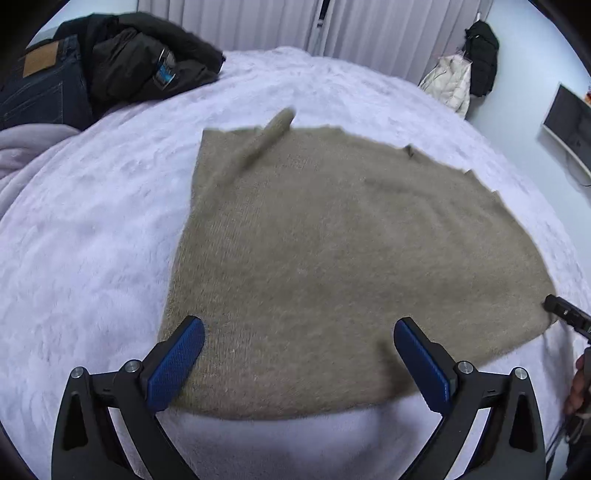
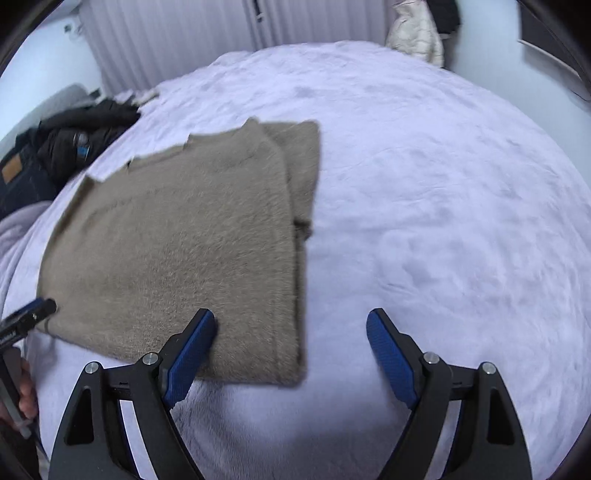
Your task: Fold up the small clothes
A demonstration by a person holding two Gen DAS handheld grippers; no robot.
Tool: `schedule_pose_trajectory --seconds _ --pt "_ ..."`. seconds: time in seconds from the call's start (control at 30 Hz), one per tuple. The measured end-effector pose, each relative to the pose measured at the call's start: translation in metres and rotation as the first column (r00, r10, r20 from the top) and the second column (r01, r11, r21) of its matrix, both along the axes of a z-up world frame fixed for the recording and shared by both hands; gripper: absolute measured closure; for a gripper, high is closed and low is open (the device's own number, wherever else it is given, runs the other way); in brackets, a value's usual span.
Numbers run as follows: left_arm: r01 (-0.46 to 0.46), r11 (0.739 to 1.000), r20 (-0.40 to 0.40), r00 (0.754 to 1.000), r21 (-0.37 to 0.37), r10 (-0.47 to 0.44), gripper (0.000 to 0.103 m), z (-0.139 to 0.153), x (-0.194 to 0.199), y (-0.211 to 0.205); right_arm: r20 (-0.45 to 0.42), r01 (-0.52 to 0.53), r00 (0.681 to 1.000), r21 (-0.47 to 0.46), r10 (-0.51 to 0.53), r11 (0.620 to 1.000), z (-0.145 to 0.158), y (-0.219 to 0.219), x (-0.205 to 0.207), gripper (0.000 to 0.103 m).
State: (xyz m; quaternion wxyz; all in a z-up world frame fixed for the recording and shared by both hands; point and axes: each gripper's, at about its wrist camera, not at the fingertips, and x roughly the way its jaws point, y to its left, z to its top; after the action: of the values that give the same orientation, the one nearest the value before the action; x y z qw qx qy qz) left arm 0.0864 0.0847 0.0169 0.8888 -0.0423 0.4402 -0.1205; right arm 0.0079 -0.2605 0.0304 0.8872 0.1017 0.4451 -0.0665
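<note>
Item: taupe fuzzy knit sweater, lying flat on the bed and partly folded. In the left wrist view one sleeve crosses the far left corner of the body, its cuff reaching just over the far edge. In the right wrist view the other sleeve lies along the sweater's right side, showing as a second layer beside the body panel. The neckline notch sits at the far edge. The near hem runs just in front of both grippers.

Left gripper: jaws spread wide, holding nothing. Blue pads sit over the near hem of the sweater, one near its left corner, the other over the mid hem. Whether the pads touch the knit cannot be told; the frame is blurred.

Right gripper: jaws spread wide, holding nothing. Its left pad lies over the near right part of the sweater; its right pad lies over bare bedcover, well clear of the garment. The sweater's near right corner falls between them.

Bed cover: pale lilac plush, lightly creased.

Other contents, far left of the bed: black jacket heaped beside dark jeans with a tan leather patch.

Background: pleated curtain; cream puffer coat and a black garment hanging at the far right; a monitor on the right wall.
</note>
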Motion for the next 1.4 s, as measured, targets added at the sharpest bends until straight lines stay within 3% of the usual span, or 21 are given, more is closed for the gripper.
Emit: schedule_pose_trajectory --seconds 0.07,0.13,0.27,0.37,0.4,0.47,0.53,0.6,0.63,0.7,0.77,0.83,0.93,0.97,1.0,1.07,1.17,1.23,1.3,1.4 --pt "0.018 1.0 0.013 1.0 -0.022 -0.018 0.0 0.01 0.011 -0.004 0.069 0.029 0.997 -0.046 -0.025 0.999 0.007 0.01 -0.009 0.016" --pt "0.03 0.998 -0.003 1.0 -0.054 -0.03 0.0 0.016 0.032 -0.009 0.117 -0.001 0.993 -0.093 0.012 0.996 0.007 0.032 -0.013 0.016" --pt "0.023 0.998 -0.039 0.999 -0.058 -0.025 0.0 0.017 0.092 -0.018 0.131 -0.122 0.98 -0.205 0.151 0.971 0.01 0.08 -0.011 0.016" --pt "-0.011 0.998 -0.123 0.992 -0.067 0.003 0.0 0.001 0.137 -0.012 0.117 -0.219 0.96 -0.258 0.256 0.941 0.016 0.101 -0.005 0.016" --pt "-0.03 0.998 -0.154 0.988 -0.057 0.021 0.0 -0.007 0.149 -0.006 0.107 -0.24 0.956 -0.248 0.273 0.938 0.018 0.101 0.001 0.016" --pt "-0.033 0.994 -0.178 0.984 -0.108 0.013 0.0 -0.009 0.158 0.006 0.1 -0.246 0.958 -0.205 0.27 0.947 0.024 0.093 0.012 0.016" --pt "-0.034 0.988 -0.165 0.986 -0.153 0.009 0.0 -0.001 0.156 0.016 0.108 -0.229 0.964 -0.141 0.244 0.963 0.032 0.076 0.024 0.016" --pt "-0.113 0.986 -0.127 0.987 -0.122 0.097 0.0 0.011 0.148 0.029 0.118 -0.207 0.969 -0.102 0.218 0.973 0.042 0.062 0.041 0.016" --pt "-0.127 0.981 -0.119 0.987 -0.144 0.11 0.0 0.015 0.144 0.035 0.124 -0.195 0.971 -0.09 0.205 0.977 0.046 0.057 0.05 0.016" --pt "-0.096 0.962 -0.131 0.989 -0.255 0.064 0.0 0.018 0.142 0.042 0.132 -0.19 0.972 -0.044 0.194 0.981 0.052 0.052 0.07 0.016" --pt "-0.072 0.955 -0.149 0.988 -0.287 0.03 0.0 0.017 0.143 0.036 0.133 -0.215 0.969 0.025 0.21 0.976 0.053 0.053 0.095 0.016" --pt "-0.03 0.973 -0.135 0.991 -0.231 -0.001 0.0 0.015 0.145 0.021 0.117 -0.244 0.965 0.053 0.236 0.968 0.045 0.058 0.125 0.016" --pt "-0.041 0.999 -0.142 0.989 -0.001 0.041 0.0 -0.008 0.154 0.01 0.008 -0.183 0.983 0.066 0.183 0.981 0.016 0.051 0.159 0.016" --pt "-0.064 0.997 -0.174 0.982 0.03 0.068 0.0 -0.017 0.157 0.016 -0.034 -0.134 0.99 0.084 0.137 0.987 0.004 0.041 0.164 0.016" --pt "-0.089 0.996 -0.207 0.974 -0.002 0.086 0.0 -0.024 0.157 0.03 -0.056 -0.094 0.993 0.114 0.101 0.989 -0.005 0.031 0.162 0.017" --pt "-0.129 0.984 -0.214 0.972 -0.123 0.1 0.0 -0.02 0.149 0.058 0.006 -0.093 0.996 0.174 0.093 0.98 -0.006 0.018 0.146 0.017" --pt "-0.195 0.972 -0.161 0.972 -0.132 0.173 0.0 -0.009 0.129 0.092 0.023 -0.061 0.998 0.031 0.06 0.998 0.01 0.026 0.122 0.016" --pt "-0.169 0.96 -0.207 0.971 -0.225 0.123 0.0 -0.015 0.12 0.106 0.057 -0.061 0.996 -0.04 0.063 0.997 0.02 0.034 0.108 0.016" --pt "-0.116 0.934 -0.252 0.967 -0.339 0.029 0.0 -0.022 0.116 0.106 0.086 -0.098 0.991 0.003 0.098 0.995 0.025 0.045 0.096 0.016" --pt "-0.064 0.931 -0.255 0.967 -0.361 -0.033 0.0 -0.024 0.114 0.088 0.106 -0.155 0.983 0.016 0.152 0.988 0.026 0.069 0.085 0.016"
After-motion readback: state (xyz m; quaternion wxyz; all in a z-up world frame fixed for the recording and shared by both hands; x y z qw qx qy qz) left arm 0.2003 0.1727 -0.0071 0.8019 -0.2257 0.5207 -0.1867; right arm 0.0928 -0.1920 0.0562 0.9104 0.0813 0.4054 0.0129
